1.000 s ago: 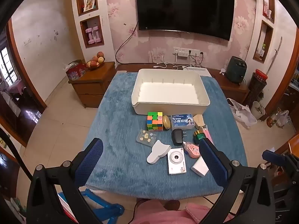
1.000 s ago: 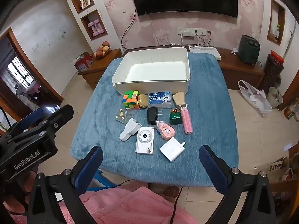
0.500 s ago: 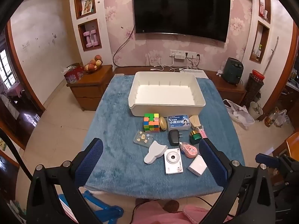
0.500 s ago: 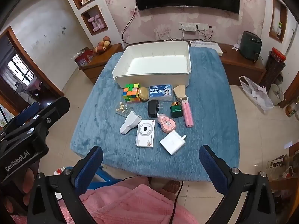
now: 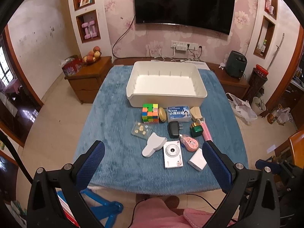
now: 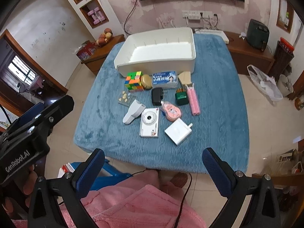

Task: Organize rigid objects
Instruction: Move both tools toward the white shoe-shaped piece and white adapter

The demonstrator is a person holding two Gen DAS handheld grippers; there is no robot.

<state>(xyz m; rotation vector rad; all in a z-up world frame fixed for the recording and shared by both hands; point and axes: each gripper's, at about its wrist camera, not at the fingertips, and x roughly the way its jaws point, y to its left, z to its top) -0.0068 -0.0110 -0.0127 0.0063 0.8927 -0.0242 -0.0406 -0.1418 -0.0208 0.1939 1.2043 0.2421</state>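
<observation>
An empty white bin [image 5: 166, 96] [image 6: 157, 67] stands at the far end of a blue-covered table [image 5: 114, 125] [image 6: 218, 98]. In front of it lie several small objects: a colour cube [image 5: 150, 112] [image 6: 134, 81], a blue box [image 5: 178, 113], a black charger [image 5: 173, 129], a green bottle [image 5: 196, 129], a white camera [image 5: 172, 156] [image 6: 149, 122], a white adapter [image 5: 197, 159] [image 6: 178, 131], a pink case [image 6: 171, 111] and pink rods [image 6: 193, 101]. My left gripper [image 5: 153, 159] is open and empty above the near edge. My right gripper [image 6: 153, 168] is open and empty, short of the table.
A wooden side cabinet [image 5: 89, 79] with a fruit bowl stands left of the table. A low TV bench [image 5: 233, 77] with a dark appliance runs behind it. A blue stool [image 5: 102, 207] sits on the floor by my pink-clad lap [image 6: 133, 205].
Both grippers have pulled back and risen slightly, so the table looks a little farther. Nothing on the table has moved. Both grippers stay open.
</observation>
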